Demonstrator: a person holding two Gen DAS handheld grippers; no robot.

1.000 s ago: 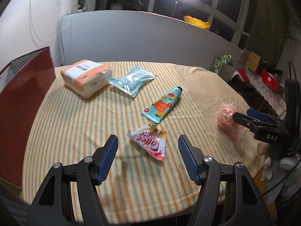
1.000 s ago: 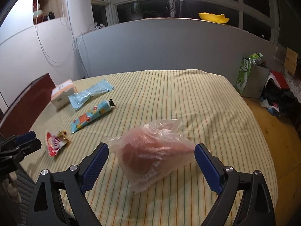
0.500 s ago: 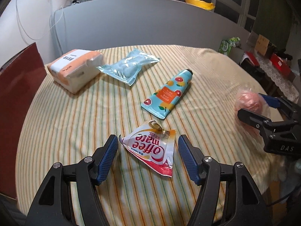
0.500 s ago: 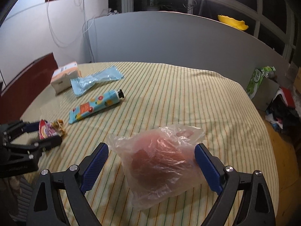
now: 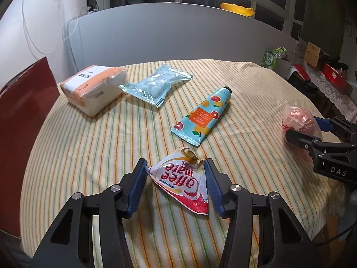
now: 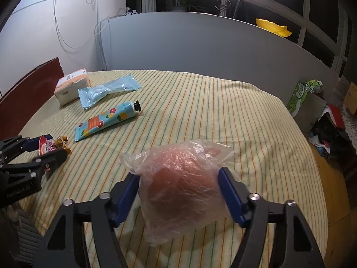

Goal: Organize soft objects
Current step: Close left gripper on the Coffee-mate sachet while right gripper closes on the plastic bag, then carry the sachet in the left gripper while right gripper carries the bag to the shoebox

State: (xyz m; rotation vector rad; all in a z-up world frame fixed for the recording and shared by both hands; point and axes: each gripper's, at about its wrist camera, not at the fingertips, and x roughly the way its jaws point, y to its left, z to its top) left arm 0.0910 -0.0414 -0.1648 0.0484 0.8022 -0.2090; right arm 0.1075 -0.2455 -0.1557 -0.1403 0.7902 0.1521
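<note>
My left gripper [image 5: 175, 175] has closed around a red and white Coffee mate pouch [image 5: 183, 184] lying on the striped tablecloth [image 5: 89, 147]; both pads touch its edges. My right gripper [image 6: 178, 186] is closed on a clear plastic bag with a pink soft lump inside [image 6: 181, 189], its pads pressing both sides. The same bag [image 5: 297, 117] shows at the right of the left wrist view, and the pouch [image 6: 45, 145] shows at the left of the right wrist view.
A fruit-print tube [image 5: 203, 117], a light blue packet [image 5: 156, 87] and an orange and white tissue pack [image 5: 93, 88] lie further back. A dark red chair back [image 5: 22, 120] stands at the table's left edge. A grey partition [image 5: 178, 33] rises behind.
Both grippers moved forward and down over their objects and narrowed: the left now touches the pouch, the right now squeezes the bag.
</note>
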